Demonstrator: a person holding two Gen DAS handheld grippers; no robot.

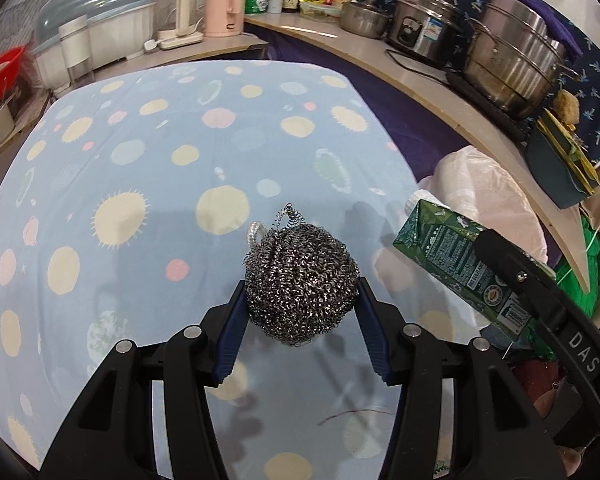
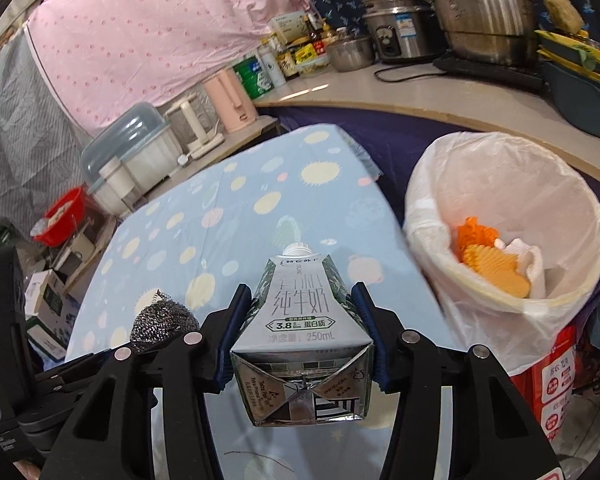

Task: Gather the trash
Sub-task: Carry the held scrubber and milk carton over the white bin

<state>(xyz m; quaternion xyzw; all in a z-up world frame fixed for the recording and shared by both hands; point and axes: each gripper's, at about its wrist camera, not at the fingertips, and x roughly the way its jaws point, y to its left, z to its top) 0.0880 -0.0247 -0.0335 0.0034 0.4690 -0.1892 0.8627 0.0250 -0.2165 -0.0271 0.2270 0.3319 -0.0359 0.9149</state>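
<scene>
My left gripper [image 1: 302, 300] is shut on a steel wool scrubber [image 1: 302, 280] and holds it above the blue dotted tablecloth [image 1: 160, 160]. My right gripper [image 2: 300, 308] is shut on a green and white milk carton [image 2: 300, 332], cap pointing away, above the table's right part. The carton [image 1: 456, 264] also shows at the right of the left wrist view, and the scrubber [image 2: 162, 320] at the lower left of the right wrist view. A white-lined trash bin [image 2: 508, 216] stands right of the table, holding orange scraps and white paper.
A curved counter [image 2: 420, 92] behind carries steel pots [image 2: 484, 12], a rice cooker, bottles and a blue tub. A pink kettle [image 1: 224, 4], a white kettle and a lidded dish rack [image 1: 96, 28] stand at the back left. A red bowl [image 2: 62, 216] sits far left.
</scene>
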